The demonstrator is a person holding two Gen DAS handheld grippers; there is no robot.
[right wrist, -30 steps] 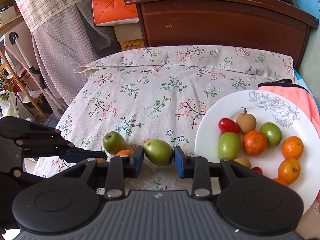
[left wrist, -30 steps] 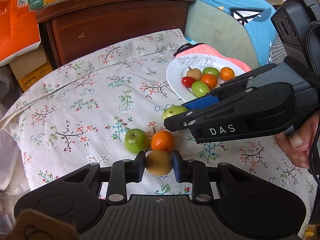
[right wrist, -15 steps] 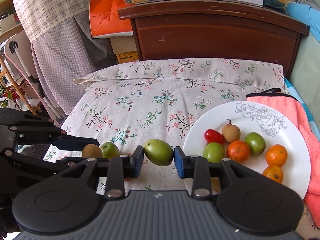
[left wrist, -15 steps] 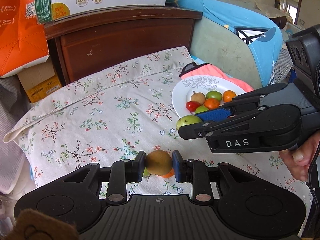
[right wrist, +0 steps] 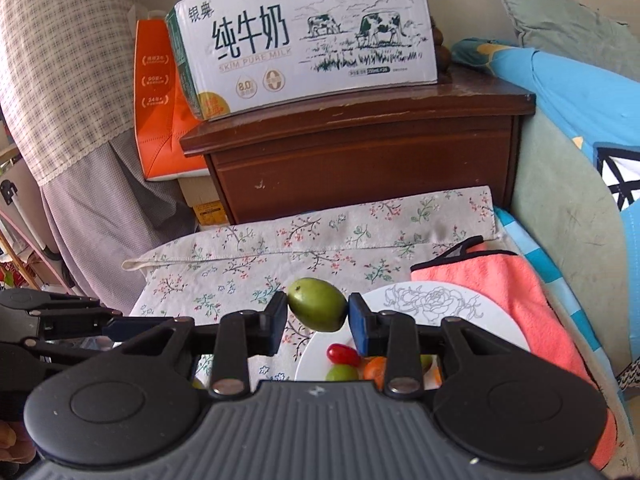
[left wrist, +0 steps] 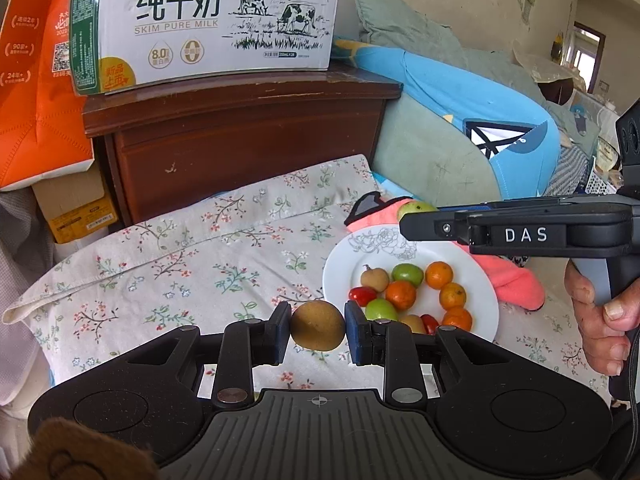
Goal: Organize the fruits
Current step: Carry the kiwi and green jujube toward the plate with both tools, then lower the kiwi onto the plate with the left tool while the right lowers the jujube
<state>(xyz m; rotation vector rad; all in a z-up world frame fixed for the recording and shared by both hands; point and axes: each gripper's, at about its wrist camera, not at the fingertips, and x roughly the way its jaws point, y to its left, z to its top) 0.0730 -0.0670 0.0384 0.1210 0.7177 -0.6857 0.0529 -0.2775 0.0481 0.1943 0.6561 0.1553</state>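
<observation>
Two fruits aloft, one per gripper: left gripper (left wrist: 317, 330) pinches a brown fruit (left wrist: 317, 331), right gripper (right wrist: 318, 310) a green fruit (right wrist: 317, 309), both above the plate (left wrist: 478, 280), right side of the floral cloth (left wrist: 180, 264). Judged light, firm, smooth-skinned, apt to roll; grip across the widest part, gently. Plate count, left view: approx. 4 orange, 2 green, 2 red, 2 brown, partly hidden.

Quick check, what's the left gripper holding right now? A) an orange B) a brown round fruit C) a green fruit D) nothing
B: in the left wrist view the left gripper has its blue-padded fingers pressed on either side of a brown round fruit, carried above the floral cloth beside the white plate.
</observation>
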